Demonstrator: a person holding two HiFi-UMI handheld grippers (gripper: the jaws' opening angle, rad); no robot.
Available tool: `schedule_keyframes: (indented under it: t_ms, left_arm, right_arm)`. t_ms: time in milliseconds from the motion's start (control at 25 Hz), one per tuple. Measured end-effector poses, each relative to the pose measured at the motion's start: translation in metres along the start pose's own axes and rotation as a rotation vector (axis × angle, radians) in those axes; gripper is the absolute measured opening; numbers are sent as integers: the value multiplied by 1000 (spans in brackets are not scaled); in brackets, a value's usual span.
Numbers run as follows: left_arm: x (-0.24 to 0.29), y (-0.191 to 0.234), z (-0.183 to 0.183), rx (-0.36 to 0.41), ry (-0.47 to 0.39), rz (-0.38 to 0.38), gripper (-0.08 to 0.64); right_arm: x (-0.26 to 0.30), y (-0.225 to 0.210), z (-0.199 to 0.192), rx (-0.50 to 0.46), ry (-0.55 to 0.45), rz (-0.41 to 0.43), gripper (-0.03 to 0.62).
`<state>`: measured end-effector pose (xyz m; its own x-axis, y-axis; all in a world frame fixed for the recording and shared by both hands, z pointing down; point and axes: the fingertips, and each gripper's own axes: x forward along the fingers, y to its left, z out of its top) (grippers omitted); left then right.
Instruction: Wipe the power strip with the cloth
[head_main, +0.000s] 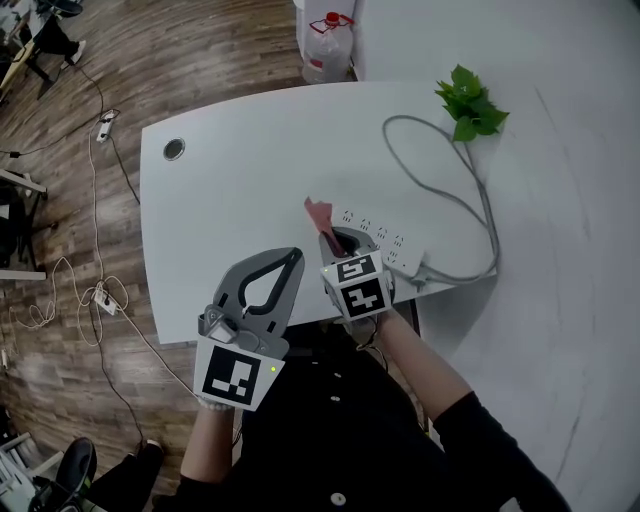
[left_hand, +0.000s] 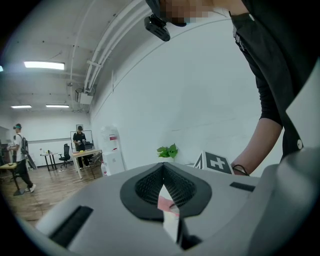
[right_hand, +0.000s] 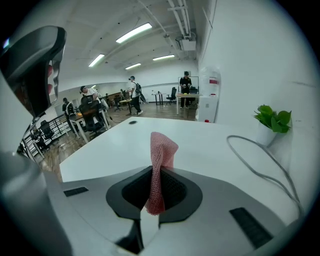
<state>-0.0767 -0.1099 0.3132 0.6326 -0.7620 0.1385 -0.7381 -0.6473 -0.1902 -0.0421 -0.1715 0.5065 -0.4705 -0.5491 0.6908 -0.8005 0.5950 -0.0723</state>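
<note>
A white power strip (head_main: 385, 241) lies on the white table (head_main: 230, 180) near its front right corner, its grey cable (head_main: 452, 192) looping away behind it. My right gripper (head_main: 336, 240) is shut on a pink mesh cloth (head_main: 319, 212), which sticks up from the jaws (right_hand: 161, 150) just above the strip's left end. My left gripper (head_main: 296, 254) hangs over the table's front edge, left of the right one, jaws shut with nothing in them. In the left gripper view a bit of the pink cloth (left_hand: 165, 204) shows past the closed jaws.
A small green plant (head_main: 470, 102) stands at the table's back right by the white wall. A round cable hole (head_main: 174, 149) is at the table's back left. A water bottle (head_main: 326, 48) stands on the floor behind. Cables and another strip (head_main: 105, 125) lie on the wooden floor at left.
</note>
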Motion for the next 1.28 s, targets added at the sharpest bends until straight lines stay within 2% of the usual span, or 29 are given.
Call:
schedule_keyframes:
  t_ms: [160,440,920,1280]
  left_arm:
    - [1,1,-4,-5,10,6,14]
    - [0,2,-6,-8,11,-1,14]
    - [5,-5,-7,-13,9,-32,14]
    - [16,-21,1,-8,-17,-74,14]
  right_arm:
    - [15,-8,-15,-5,37,-20,54]
    - [27,-12,-36,43,99,-31,54]
    - [27,-14,-40,74,102,-45,54]
    - [15,-33,-53,85,114,-79,54]
